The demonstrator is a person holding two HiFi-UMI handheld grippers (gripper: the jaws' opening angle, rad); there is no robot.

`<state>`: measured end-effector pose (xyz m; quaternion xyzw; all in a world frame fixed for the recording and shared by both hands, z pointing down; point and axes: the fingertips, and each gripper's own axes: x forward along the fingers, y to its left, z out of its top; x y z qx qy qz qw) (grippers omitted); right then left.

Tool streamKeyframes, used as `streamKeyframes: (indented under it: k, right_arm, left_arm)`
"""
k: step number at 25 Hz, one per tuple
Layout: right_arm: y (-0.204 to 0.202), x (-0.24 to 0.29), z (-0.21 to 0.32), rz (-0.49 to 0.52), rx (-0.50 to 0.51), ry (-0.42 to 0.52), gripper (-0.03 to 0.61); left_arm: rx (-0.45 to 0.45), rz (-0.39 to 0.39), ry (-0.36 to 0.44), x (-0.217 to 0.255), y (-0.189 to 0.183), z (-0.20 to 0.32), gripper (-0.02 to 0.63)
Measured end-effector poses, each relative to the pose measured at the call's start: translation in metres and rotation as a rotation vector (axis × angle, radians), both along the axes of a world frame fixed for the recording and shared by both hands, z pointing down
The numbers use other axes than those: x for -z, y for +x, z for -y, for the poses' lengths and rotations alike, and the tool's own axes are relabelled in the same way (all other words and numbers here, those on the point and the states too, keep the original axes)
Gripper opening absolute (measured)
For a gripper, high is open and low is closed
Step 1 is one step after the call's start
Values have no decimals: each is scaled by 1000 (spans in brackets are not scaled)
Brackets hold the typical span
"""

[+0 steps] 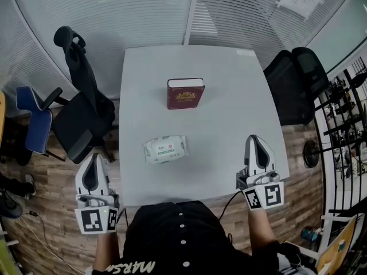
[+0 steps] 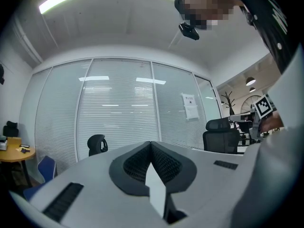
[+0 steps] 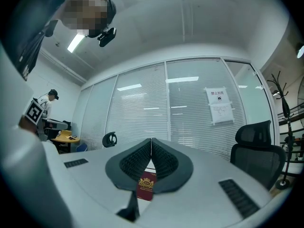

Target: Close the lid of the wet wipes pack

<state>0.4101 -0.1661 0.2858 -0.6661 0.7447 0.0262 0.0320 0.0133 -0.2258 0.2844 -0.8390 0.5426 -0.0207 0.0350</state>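
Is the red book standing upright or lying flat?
Upright: the book shows its top page edge in the head view, and its cover faces the right gripper view.

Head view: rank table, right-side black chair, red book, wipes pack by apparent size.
1. table
2. black chair
3. red book and wipes pack: these look about alike, so no ranking. The book lies farther from the camera.

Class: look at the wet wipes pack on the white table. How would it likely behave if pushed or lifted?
The wet wipes pack looks soft and pillowy, so it probably dents under pressure. Lying flat on the smooth table, it would likely slide rather than roll or tip.
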Motion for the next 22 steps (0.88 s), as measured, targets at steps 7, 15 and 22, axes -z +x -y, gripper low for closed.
streamKeyframes:
  k: [7, 15, 22]
  right_arm:
    - [-13, -5, 8, -31, 23, -18, 28]
    - [-24, -6, 12, -68, 54, -21, 28]
    - [-26, -7, 14, -84, 71, -30, 28]
  left_arm:
    - [1, 6, 10, 4, 2, -1, 9]
    - [1, 4, 6, 3, 3, -2, 9]
    - [5, 0, 4, 2, 4, -4, 9]
